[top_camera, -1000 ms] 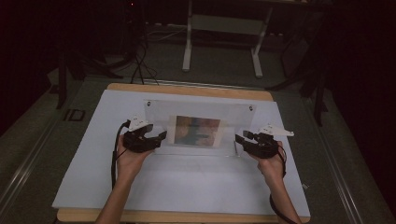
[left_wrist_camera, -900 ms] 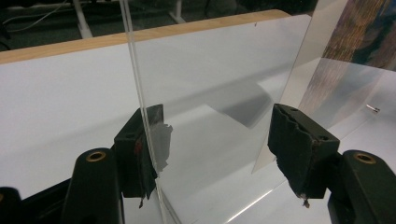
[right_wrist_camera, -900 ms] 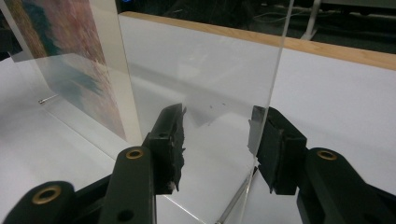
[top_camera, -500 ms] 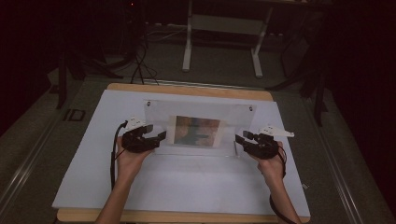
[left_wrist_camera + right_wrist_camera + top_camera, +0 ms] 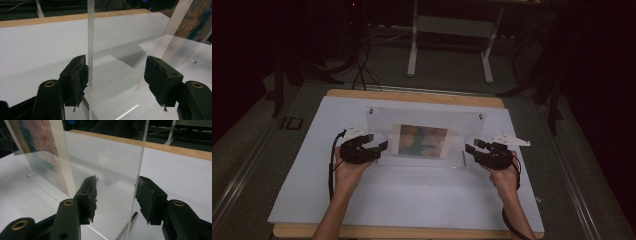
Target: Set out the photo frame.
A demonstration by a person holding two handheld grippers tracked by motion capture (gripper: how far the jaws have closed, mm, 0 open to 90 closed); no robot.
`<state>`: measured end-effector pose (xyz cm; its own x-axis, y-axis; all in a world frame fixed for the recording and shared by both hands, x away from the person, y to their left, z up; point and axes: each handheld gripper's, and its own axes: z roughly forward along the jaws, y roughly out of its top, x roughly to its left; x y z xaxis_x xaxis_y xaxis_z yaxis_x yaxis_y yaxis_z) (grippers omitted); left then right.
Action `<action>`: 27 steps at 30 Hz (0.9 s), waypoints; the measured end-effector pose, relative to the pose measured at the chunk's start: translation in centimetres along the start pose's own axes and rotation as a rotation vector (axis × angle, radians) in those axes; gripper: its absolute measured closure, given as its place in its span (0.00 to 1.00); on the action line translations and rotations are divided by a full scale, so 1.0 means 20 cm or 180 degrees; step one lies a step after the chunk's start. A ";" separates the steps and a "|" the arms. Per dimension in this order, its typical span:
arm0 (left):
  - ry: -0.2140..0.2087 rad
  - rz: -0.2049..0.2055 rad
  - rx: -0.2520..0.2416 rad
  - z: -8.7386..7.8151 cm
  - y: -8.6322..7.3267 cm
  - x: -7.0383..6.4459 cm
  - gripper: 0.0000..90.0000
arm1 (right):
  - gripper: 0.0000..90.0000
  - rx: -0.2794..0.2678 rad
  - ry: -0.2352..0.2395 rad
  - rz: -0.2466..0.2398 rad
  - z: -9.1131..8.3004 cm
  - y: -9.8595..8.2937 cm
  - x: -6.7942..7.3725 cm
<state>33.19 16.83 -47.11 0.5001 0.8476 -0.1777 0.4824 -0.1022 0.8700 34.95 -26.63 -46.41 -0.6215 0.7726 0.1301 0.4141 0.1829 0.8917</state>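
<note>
A clear acrylic frame [image 5: 424, 136] with a picture [image 5: 422, 140] stands upright mid-tabletop [image 5: 312, 200]. The left tool [image 5: 379, 148], at its 9 o'clock, gapes wide around the panel's edge without clamping. The right tool [image 5: 472, 149], at 3 o'clock, does likewise.
</note>
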 end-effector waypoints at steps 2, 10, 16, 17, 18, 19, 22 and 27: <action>-0.0011 -0.0014 -0.0027 -0.01 0.00 0.00 0.38 | 0.56 0.0001 -0.0001 -0.0001 0.00 0.00 0.00; 0.0002 0.0009 -0.0047 -0.07 0.02 0.02 0.41 | 0.55 0.0047 0.0017 -0.0058 -0.03 0.01 0.00; 0.0073 -0.0028 -0.0004 -0.07 0.00 0.04 0.47 | 0.57 0.0116 0.0000 -0.0133 -0.02 0.00 0.02; 0.0073 -0.0028 -0.0004 -0.07 0.00 0.04 0.47 | 0.57 0.0116 0.0000 -0.0133 -0.02 0.00 0.02; 0.0075 -0.0026 -0.0003 -0.07 0.01 0.04 0.47 | 0.57 0.0106 0.0000 -0.0123 -0.02 0.00 0.02; 0.0076 -0.0028 -0.0002 -0.06 0.01 0.04 0.47 | 0.57 0.0106 0.0000 -0.0123 -0.02 0.00 0.02; 0.0071 -0.0043 -0.0008 -0.06 0.00 0.05 0.47 | 0.57 0.0106 -0.0004 -0.0120 -0.02 0.00 0.02; 0.0067 -0.0096 -0.0010 -0.06 0.00 0.05 0.45 | 0.58 0.0098 0.0010 -0.0136 -0.02 -0.01 0.02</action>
<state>32.86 18.37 -46.69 0.4701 0.8609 -0.1944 0.4947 -0.0746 0.8658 34.32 -26.59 -46.33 -0.6409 0.7619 0.0936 0.4075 0.2343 0.8826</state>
